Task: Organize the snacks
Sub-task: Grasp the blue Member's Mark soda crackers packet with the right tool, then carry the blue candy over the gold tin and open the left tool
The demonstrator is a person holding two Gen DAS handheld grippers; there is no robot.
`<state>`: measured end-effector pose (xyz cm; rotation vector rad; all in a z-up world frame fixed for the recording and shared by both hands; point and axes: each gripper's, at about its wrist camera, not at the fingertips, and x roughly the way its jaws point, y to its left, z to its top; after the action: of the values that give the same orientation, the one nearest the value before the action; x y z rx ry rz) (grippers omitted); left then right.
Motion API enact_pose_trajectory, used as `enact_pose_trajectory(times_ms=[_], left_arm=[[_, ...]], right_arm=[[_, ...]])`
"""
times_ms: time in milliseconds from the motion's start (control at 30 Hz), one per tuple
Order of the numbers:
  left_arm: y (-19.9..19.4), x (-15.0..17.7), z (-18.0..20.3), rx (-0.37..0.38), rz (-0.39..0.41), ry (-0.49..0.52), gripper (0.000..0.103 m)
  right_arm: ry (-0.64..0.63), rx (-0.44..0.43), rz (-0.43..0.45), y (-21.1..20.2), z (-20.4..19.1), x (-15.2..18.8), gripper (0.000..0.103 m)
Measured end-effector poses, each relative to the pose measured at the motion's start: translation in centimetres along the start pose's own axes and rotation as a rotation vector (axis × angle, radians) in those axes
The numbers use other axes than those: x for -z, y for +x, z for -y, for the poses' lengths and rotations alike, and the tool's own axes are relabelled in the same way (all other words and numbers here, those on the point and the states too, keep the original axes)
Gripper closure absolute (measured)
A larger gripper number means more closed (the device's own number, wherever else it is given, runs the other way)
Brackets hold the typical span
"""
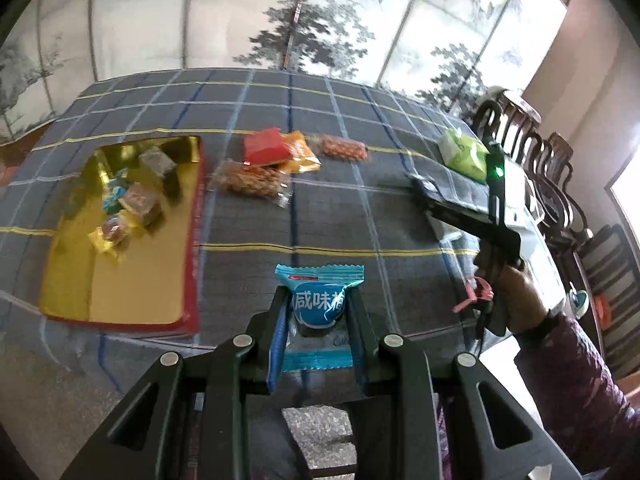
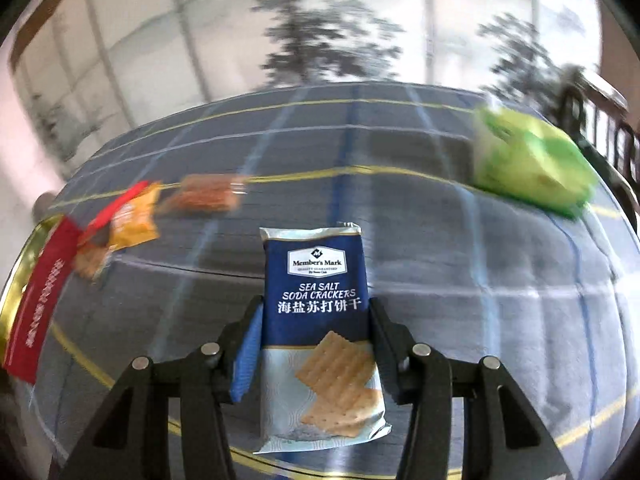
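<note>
Plaid-covered table [image 1: 320,216], with the open gold-lined box [image 1: 120,240] as landmark on its left part; several wrapped snacks already lie in the box's far half, the near half bare. Just right of the box, a loose cluster: red packet [image 1: 267,145], orange packet [image 1: 302,152], two clear packs of brownish snacks [image 1: 252,182]. Well right of the box, near the far table edge, a green pack [image 1: 466,156]. Left gripper [image 1: 318,300] clenched on a small blue snack packet [image 1: 320,292], held above the table, the box lying forward and to its left; no obstacle between. Right gripper [image 2: 316,316] clamped on a sea salt cracker pack [image 2: 320,332], long axis pointing away along the fingers; box far off to its left, the loose cluster between. Left hand nearer the box; judged to drop first.
</note>
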<state>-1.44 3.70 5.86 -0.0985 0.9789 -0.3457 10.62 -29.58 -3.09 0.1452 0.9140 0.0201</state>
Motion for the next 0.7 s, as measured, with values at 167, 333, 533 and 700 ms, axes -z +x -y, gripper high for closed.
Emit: enact_pose_trajectory(times_ms=[167, 333, 533, 700], left_arm=[[-1.5, 0.4, -2.9, -0.044, 0.024, -0.058, 0.079], [-2.5, 0.4, -5.8, -0.09, 0.048, -0.104, 0.079], [-2.5, 0.0, -9.5, -0.129, 0.051, -0.155, 0.079], [-1.7, -0.3, -12.0, -0.168, 0.046, -0.165, 0.078]], right_arm=[[0.02, 0.04, 0.013, 0.3, 0.7, 0.1, 0.052], [0.019, 0.058, 0.011, 0.2, 0.6, 0.4, 0.052], [0.011, 0.066, 0.009, 0.5, 0.3, 0.2, 0.052], [0.001, 0.076, 0.007, 0.4, 0.2, 0.4, 0.052]])
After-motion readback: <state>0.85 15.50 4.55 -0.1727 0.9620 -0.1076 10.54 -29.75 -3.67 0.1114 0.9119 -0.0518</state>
